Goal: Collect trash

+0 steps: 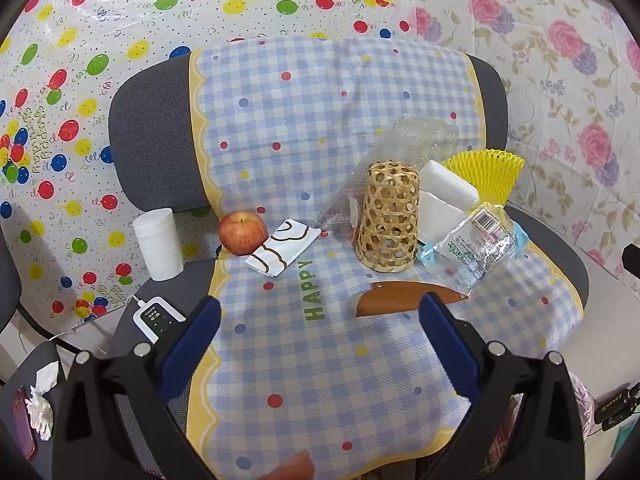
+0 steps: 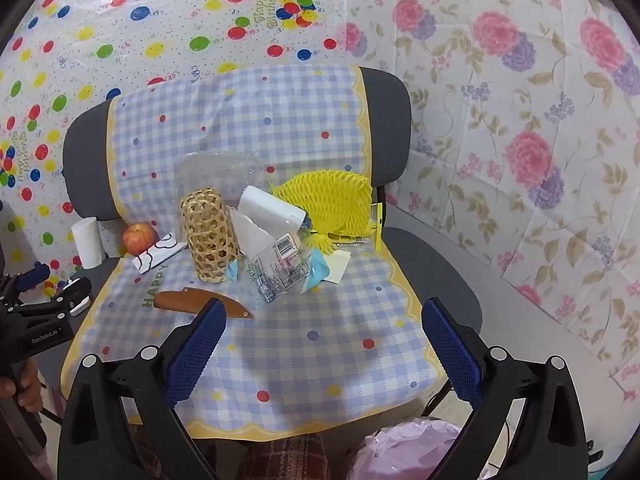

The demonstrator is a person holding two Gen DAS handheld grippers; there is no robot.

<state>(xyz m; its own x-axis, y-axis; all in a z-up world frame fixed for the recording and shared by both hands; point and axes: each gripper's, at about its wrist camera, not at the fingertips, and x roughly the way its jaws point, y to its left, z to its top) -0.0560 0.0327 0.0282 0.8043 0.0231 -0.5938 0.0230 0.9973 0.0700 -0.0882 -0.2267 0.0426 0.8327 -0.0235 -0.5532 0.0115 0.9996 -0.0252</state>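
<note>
Right wrist: tool (image 2: 322,344) open, crumpled wrapper (image 2: 280,270) well ahead, apart.

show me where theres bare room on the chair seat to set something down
Free: the front of the checked cloth, from the brown sheath forward to the yellow hem. Crowded: the back, where the woven basket, foam blocks, yellow foam net, printed plastic wrapper and apple cluster.

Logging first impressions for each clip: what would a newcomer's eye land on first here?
Probably the woven bamboo basket standing mouth-down mid-seat on the checked cloth, with the yellow foam net and crumpled clear wrappers piled to its right. A red apple sits to its left, near the seat's edge.
</note>
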